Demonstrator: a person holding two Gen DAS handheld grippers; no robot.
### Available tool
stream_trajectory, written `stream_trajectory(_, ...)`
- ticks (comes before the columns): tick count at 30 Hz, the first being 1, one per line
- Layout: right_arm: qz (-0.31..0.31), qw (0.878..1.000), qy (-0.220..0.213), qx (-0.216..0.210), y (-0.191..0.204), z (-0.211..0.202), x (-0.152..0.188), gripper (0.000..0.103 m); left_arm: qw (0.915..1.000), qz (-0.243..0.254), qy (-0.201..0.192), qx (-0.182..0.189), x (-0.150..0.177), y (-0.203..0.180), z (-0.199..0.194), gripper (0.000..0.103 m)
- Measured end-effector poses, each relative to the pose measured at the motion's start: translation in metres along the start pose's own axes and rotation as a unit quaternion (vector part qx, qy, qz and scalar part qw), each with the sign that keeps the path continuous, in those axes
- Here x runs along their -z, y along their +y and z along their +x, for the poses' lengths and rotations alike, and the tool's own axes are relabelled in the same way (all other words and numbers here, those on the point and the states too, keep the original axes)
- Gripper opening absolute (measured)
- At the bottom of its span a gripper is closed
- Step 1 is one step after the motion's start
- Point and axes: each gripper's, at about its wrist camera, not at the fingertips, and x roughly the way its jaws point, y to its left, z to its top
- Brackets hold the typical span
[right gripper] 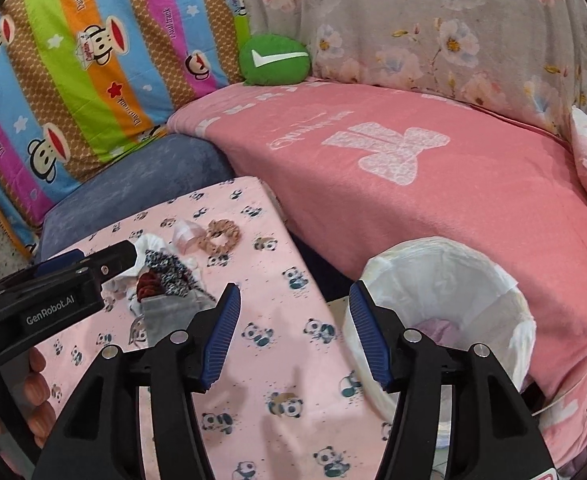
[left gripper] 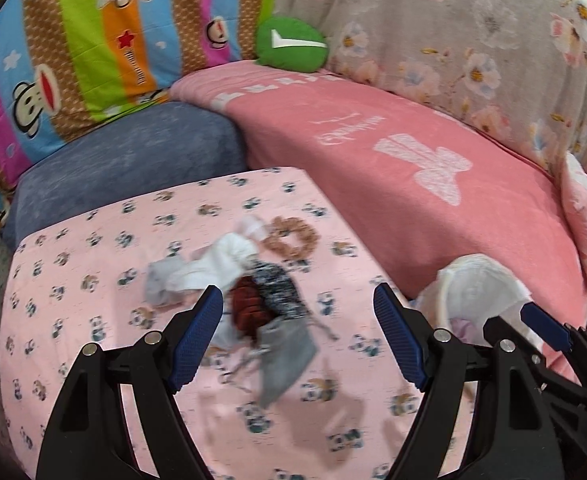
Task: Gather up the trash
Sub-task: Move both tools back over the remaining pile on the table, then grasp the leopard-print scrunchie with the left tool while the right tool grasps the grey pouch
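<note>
A small heap lies on the pink panda-print cloth (left gripper: 73, 300): crumpled white tissue (left gripper: 217, 264), a dark red piece (left gripper: 247, 308), a black-and-white patterned piece (left gripper: 279, 288) and a grey cloth (left gripper: 285, 356). A tan scrunchie (left gripper: 291, 236) and a small pink-white item (left gripper: 253, 226) lie just beyond. My left gripper (left gripper: 297, 300) hangs open over the heap, its pads clear of it. My right gripper (right gripper: 295, 292) is open and empty, between the heap (right gripper: 165, 276) and a white-lined bin (right gripper: 445, 280). The left gripper (right gripper: 97, 258) shows at the left of the right wrist view.
A pink blanket (right gripper: 413, 200) covers the seat behind the bin. A green cushion (right gripper: 273, 60), a striped monkey-print cover (right gripper: 93, 80), a blue cushion (left gripper: 133, 160) and a floral cover (left gripper: 453, 40) stand at the back. A hand's fingers (right gripper: 37, 392) show at lower left.
</note>
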Motion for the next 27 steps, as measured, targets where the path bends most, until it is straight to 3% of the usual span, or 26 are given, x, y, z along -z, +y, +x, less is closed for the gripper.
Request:
stream_trajectory(8,-0.028,0.997,0.047,-0.046,0.067,0.039,0.026,0.059,0.9983,-0.04,0.014,-0.039,0.013,0.063,0.005,0.074)
stream_trajectory(10,-0.034,0.996,0.058,-0.056,0.084,0.051,0.033,0.063,0.9976,-0.046,0.018,-0.048,0.016,0.075,0.007,0.074)
stream_trajectory(16,-0.051,0.993,0.078,-0.066,0.122,0.079,0.047,0.064,0.9954,-0.066,0.031,-0.061,0.027,0.106,0.013,0.074)
stream_trajectory(23,-0.044,0.992,0.101,-0.065,0.133,0.108,0.052,0.064,0.9942,-0.076,0.046,-0.06,0.032,0.119,0.023,0.074)
stream_trajectory(27,-0.035,0.991,0.118,-0.062,0.123,0.118,0.056,0.038,0.9945,-0.073,0.053,-0.053,0.032,0.115,0.03,0.074)
